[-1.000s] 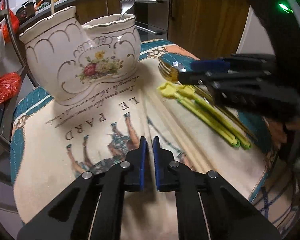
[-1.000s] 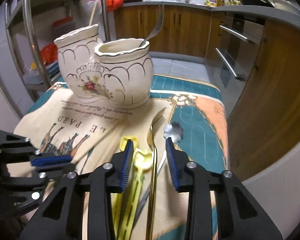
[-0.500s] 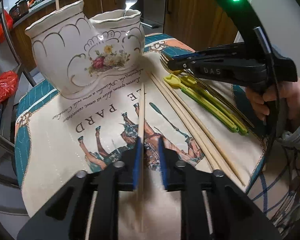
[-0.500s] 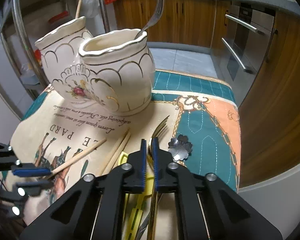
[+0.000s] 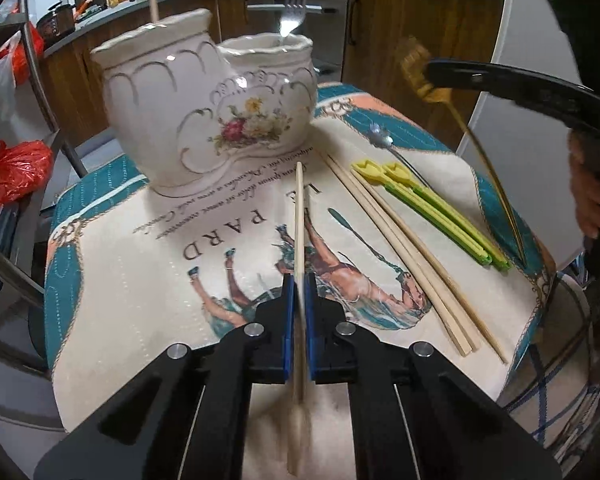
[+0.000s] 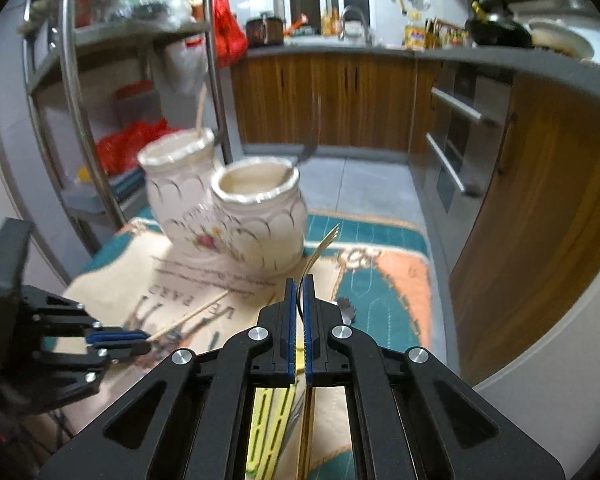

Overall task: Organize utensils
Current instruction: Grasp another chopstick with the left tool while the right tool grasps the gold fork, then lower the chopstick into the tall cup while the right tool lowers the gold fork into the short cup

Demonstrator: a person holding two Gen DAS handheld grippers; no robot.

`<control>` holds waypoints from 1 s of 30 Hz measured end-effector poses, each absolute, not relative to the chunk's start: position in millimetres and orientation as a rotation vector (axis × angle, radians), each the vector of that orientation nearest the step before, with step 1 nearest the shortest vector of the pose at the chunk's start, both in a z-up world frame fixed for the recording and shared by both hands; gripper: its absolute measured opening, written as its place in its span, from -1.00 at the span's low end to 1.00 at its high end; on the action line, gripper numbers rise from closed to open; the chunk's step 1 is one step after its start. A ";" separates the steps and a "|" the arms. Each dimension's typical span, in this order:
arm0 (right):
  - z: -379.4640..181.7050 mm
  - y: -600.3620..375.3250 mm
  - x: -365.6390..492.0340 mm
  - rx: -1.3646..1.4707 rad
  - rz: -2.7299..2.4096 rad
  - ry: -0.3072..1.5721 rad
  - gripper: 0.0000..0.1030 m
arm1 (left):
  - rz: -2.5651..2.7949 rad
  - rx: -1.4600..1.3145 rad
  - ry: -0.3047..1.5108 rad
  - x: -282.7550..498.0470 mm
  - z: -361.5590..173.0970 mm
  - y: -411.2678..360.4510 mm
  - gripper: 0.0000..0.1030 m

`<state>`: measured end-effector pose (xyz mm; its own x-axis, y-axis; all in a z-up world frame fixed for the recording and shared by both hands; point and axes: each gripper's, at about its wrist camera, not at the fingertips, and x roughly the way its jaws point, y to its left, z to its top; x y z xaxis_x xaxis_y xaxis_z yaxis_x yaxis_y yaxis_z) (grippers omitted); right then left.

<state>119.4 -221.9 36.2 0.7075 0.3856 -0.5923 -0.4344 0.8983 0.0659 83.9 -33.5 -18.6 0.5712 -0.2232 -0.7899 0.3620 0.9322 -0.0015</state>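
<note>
A white two-pot ceramic holder [image 5: 208, 100] with a flower motif stands at the back of a printed cloth [image 5: 148, 280]; it also shows in the right wrist view [image 6: 228, 208]. One pot holds a silver fork [image 5: 292, 8], the other a wooden stick [image 5: 153, 0]. My left gripper [image 5: 298, 280] is shut on a wooden chopstick [image 5: 299, 216] pointing at the holder. My right gripper [image 6: 299, 284] is shut on a gold fork [image 6: 320, 252], lifted above the cloth; the gold fork [image 5: 420, 68] hangs tines up in the left wrist view.
On the cloth lie a few wooden chopsticks [image 5: 400, 240], two yellow-green utensils [image 5: 432, 208] and a silver spoon [image 5: 380, 136]. A metal rack [image 6: 72, 92] stands left of the table, with red bags [image 5: 12, 168]. Wooden cabinets [image 6: 340, 100] line the back.
My right gripper closed on the gold fork and lifted it off the cloth. My left gripper closed on one chopstick and raised it, pointing toward the holder.
</note>
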 end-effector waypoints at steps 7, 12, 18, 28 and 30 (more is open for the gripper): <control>72.4 -240.2 82.5 -0.048 0.455 0.518 -0.94 | -0.386 0.115 0.768 67.7 5.6 -16.8 -0.90; 83.4 -246.6 67.9 -0.025 0.451 0.469 -0.94 | -0.392 0.095 0.675 62.0 19.2 -9.5 -0.90; 91.7 -242.7 61.9 -0.028 0.463 0.433 -0.94 | -0.382 0.066 0.632 60.2 25.6 -1.4 -0.90; 106.8 -232.4 64.6 -0.021 0.503 0.411 -0.94 | -0.383 -0.003 0.557 61.3 37.2 14.6 -0.90; 111.8 -228.0 67.5 -0.026 0.520 0.411 -0.94 | -0.387 -0.026 0.506 62.6 49.7 18.6 -0.90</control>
